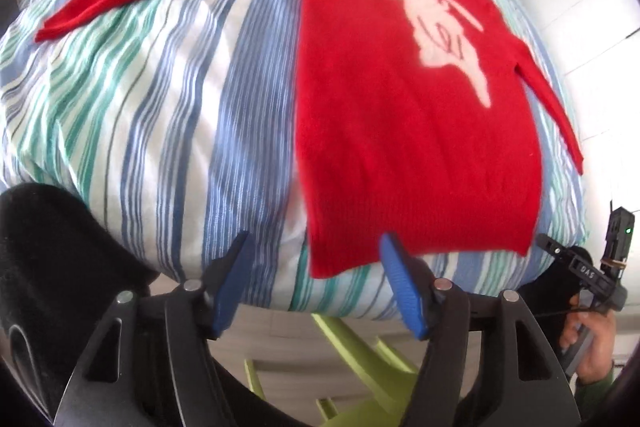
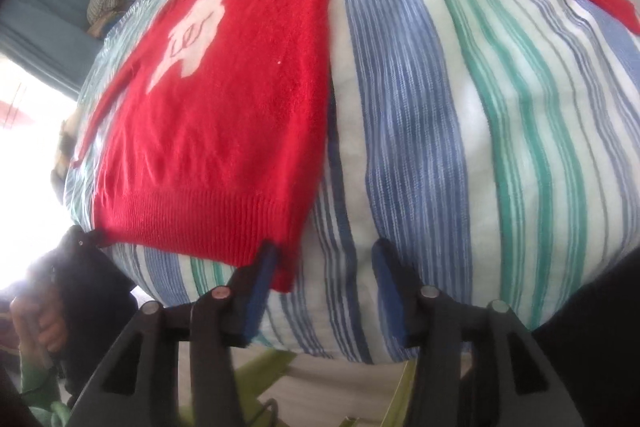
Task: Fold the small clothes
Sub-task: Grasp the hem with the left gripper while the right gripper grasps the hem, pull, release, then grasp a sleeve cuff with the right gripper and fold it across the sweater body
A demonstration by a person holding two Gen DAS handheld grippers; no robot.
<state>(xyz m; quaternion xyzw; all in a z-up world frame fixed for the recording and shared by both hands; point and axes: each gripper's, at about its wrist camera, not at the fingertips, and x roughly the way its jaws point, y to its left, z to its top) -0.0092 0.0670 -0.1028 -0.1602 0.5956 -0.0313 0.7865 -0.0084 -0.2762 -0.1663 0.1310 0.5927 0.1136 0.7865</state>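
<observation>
Red sweater [image 1: 400,131] flat on striped bedding [image 1: 160,99] — unfolded

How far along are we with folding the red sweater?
Done: red sweater lies spread flat on the striped bedding, sleeves out. In hand: nothing; left gripper and right gripper are open at the hem corners. Left: every fold.

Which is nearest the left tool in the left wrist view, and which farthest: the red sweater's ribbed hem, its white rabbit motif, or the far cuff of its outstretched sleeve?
1. Ribbed hem of the red knitted sweater, just beyond the left tool.
2. White rabbit motif, mid-chest, to the right.
3. Outstretched sleeve's cuff, far left, on the striped bedding.
</observation>
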